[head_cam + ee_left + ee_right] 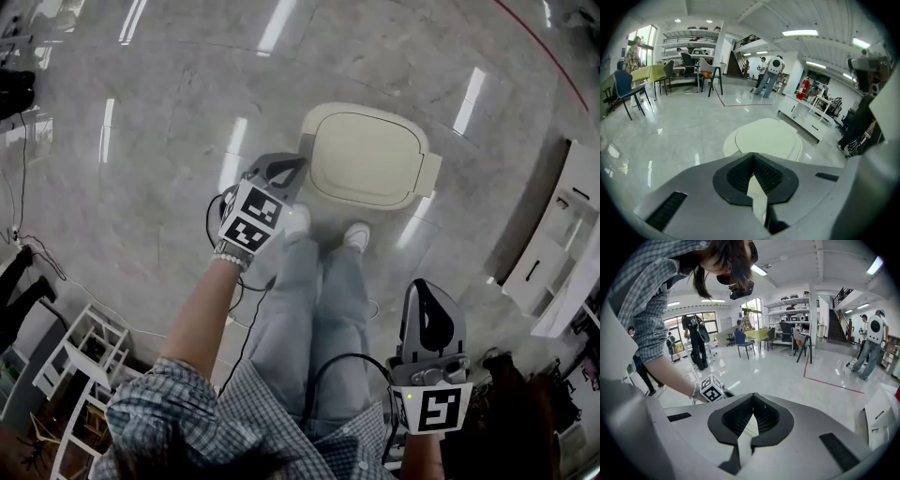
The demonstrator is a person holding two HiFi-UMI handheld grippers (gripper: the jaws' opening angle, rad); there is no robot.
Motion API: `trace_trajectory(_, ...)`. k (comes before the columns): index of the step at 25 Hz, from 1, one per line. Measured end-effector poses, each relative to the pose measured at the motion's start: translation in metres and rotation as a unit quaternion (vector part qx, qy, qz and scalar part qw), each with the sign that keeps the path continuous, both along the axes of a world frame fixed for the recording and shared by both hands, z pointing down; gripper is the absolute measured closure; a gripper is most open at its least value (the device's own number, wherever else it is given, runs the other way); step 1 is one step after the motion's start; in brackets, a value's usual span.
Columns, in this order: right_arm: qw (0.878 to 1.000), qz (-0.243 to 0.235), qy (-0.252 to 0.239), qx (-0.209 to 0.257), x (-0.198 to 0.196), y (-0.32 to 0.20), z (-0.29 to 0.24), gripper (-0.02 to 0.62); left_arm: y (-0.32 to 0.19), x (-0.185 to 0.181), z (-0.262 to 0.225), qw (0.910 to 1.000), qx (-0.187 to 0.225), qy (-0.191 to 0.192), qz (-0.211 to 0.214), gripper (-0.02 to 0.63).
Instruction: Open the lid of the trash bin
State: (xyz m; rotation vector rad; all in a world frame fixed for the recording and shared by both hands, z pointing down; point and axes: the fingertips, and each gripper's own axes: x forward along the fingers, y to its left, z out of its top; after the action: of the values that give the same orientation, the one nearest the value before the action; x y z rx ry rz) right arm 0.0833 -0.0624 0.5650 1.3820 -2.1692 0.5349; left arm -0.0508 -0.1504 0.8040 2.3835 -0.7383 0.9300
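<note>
My right gripper [424,289] hangs low by my hip, fingers [729,420] pressed together on nothing; I judge it is simply parked out of the way. My left gripper [296,163] reaches forward, fingers likewise pressed together and empty, its tip at the near left corner of the bin [367,155], probably to get at the lid [764,137]. The bin stands on the floor [141,141] just ahead of my shoes [357,234], lid down.

The person wears a checked shirt [159,412], pale jeans [319,305] and white shoes [356,236].
</note>
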Motion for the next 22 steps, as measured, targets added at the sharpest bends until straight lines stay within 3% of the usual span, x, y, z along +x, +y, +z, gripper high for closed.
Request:
trace_trajectory(4,1.0,0.009,-0.001,0.001,0.002,-0.003,0.001,0.577,0.0,-0.004,0.025,0.9994,-0.018,-0.03,-0.006,0.601)
trace_trajectory(9,1.0,0.02,-0.009,0.007,-0.005,-0.006,-0.003,0.577,-0.005,-0.007,0.042,0.9962,-0.064,-0.018,-0.056,0.601)
trace_trajectory(17,1.0,0.022,-0.01,0.007,-0.009,-0.001,-0.004,0.577,-0.002,-0.007,0.053,0.9946,-0.088,-0.026,-0.048,0.601)
trace_trajectory(22,1.0,0.027,-0.013,0.007,-0.007,0.003,-0.004,0.577,-0.001,-0.006,0.056,0.9955,-0.085,-0.038,-0.021,0.601)
